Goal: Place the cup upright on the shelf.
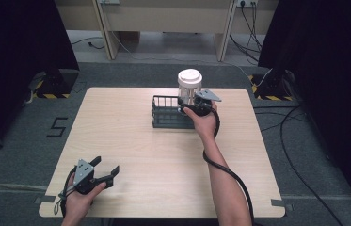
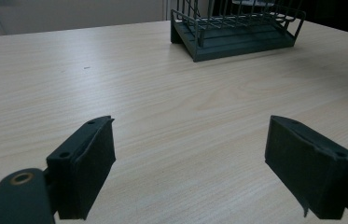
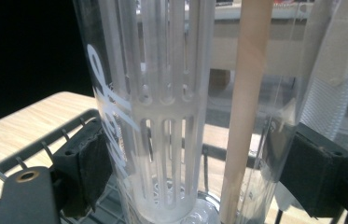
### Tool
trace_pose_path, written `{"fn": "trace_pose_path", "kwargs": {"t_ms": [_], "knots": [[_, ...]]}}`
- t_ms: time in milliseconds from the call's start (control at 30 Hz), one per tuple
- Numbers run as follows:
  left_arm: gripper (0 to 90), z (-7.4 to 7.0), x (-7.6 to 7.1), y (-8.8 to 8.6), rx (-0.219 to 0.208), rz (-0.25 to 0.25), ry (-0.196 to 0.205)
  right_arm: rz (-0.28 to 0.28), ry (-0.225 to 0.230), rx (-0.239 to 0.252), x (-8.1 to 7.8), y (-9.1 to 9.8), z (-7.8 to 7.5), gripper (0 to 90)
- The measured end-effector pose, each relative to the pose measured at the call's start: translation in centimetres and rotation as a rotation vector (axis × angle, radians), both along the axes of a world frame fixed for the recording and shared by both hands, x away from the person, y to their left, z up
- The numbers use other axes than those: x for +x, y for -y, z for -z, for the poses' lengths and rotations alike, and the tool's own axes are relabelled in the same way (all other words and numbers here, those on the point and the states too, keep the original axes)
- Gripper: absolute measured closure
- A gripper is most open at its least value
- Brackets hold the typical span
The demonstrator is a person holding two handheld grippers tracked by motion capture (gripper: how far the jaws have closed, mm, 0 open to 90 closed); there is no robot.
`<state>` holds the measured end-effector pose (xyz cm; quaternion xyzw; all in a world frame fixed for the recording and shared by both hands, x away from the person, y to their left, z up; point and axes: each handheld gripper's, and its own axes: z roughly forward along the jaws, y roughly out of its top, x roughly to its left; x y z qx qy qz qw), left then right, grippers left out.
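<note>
We see our right tool [image 3: 195, 163] clamped on a clear round bottle [image 3: 171, 93] with a slotted white tube inside and a white lid. It stands in the dark wire basket [image 1: 163, 113]. Our left tool [image 1: 105, 170] rests apart on the wooden tabletop [image 1: 131, 141], far from the basket.

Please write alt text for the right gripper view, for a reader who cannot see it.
A clear plastic bottle with a slotted white inner tube stands upright between the two black jaws of the right gripper, which press on its sides. Its base sits inside a dark wire basket on a light wooden table.
</note>
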<state>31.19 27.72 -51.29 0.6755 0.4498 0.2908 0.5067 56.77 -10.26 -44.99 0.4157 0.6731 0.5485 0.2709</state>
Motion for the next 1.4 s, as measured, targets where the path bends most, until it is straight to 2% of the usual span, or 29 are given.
{"fn": "trace_pose_path", "kwargs": {"t_ms": [100,200,300,667,833,1000,1200,1400], "knots": [[15.4,0.0,0.0,0.0,-0.008,0.001,-0.003,0.011,-0.017,-0.026,0.1,0.0,0.3,18.3],[15.4,0.0,0.0,-0.1,-0.011,-0.001,-0.005,0.026,-0.023,-0.096,0.0,-0.3,0.4,18.1],[15.4,0.0,0.0,-0.1,-0.010,0.001,-0.005,0.028,-0.033,-0.119,0.0,-0.5,0.4,17.8],[15.4,0.0,0.0,0.0,-0.006,0.003,-0.005,0.049,-0.047,-0.165,-0.5,-0.8,0.2,16.6],[15.4,0.1,0.0,0.1,-0.005,0.002,-0.006,0.052,-0.044,-0.184,-1.0,-0.5,-0.2,16.0],[15.4,0.1,0.0,0.1,-0.004,0.000,-0.006,0.075,-0.063,-0.217,-1.7,0.0,-0.4,15.6],[15.4,0.0,0.0,0.1,0.000,0.000,-0.005,0.065,-0.081,-0.196,-2.4,0.7,-0.4,15.5],[15.4,0.1,0.0,0.1,0.001,-0.001,-0.006,0.050,-0.079,-0.193,-3.2,1.2,-0.4,15.5]]}}
